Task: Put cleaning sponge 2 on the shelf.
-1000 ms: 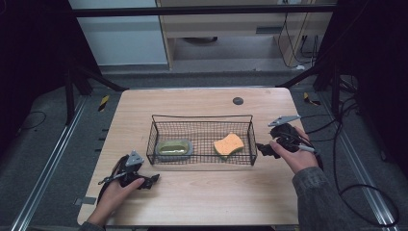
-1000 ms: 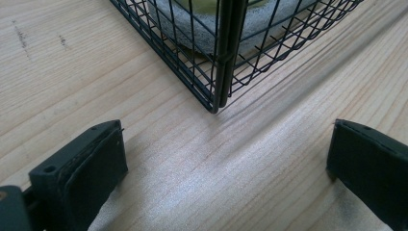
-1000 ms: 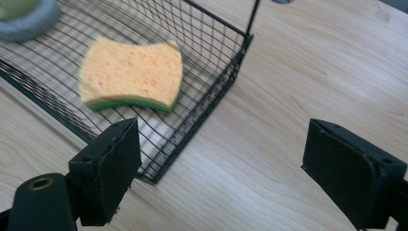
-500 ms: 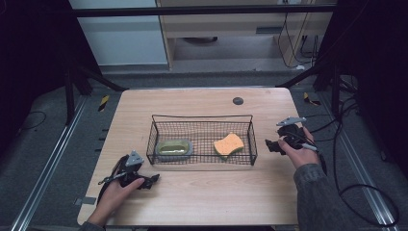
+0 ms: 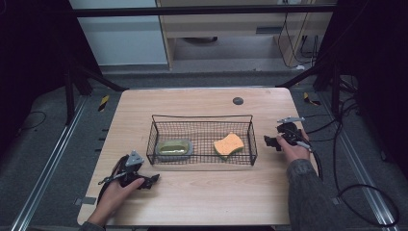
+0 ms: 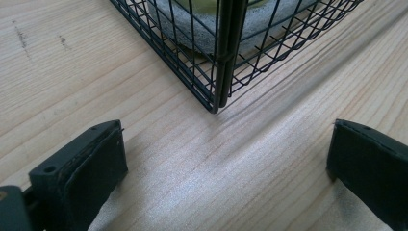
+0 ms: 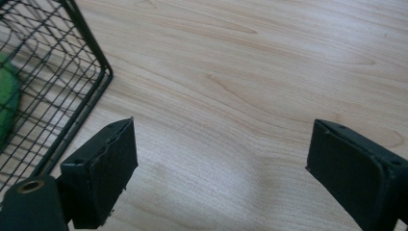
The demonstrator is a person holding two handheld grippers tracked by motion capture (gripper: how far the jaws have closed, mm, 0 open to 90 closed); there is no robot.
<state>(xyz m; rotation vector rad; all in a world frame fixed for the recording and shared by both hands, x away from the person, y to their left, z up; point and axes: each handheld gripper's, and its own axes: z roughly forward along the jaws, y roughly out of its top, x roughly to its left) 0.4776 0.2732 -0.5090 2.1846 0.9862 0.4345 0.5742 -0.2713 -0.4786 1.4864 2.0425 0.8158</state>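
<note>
The left gripper (image 6: 226, 163) is held wide open and empty, directly before a corner of the wire basket (image 6: 219, 57). The right gripper (image 7: 219, 168) is likewise spread wide with nothing gripped, the basket lying at its left. An orange sponge (image 5: 228, 144) and a grey dish (image 5: 175, 149) are contained in the basket.

wire basket (image 5: 202, 120) mid-table (image 5: 192, 202) | grey dish (image 5: 175, 148), orange sponge (image 5: 228, 144) inside | dark disc (image 5: 237, 100) beyond

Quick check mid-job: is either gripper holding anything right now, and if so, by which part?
Nothing is held. The left gripper and the right gripper both have open jaws with only bare table between them, outside the wire basket.
</note>
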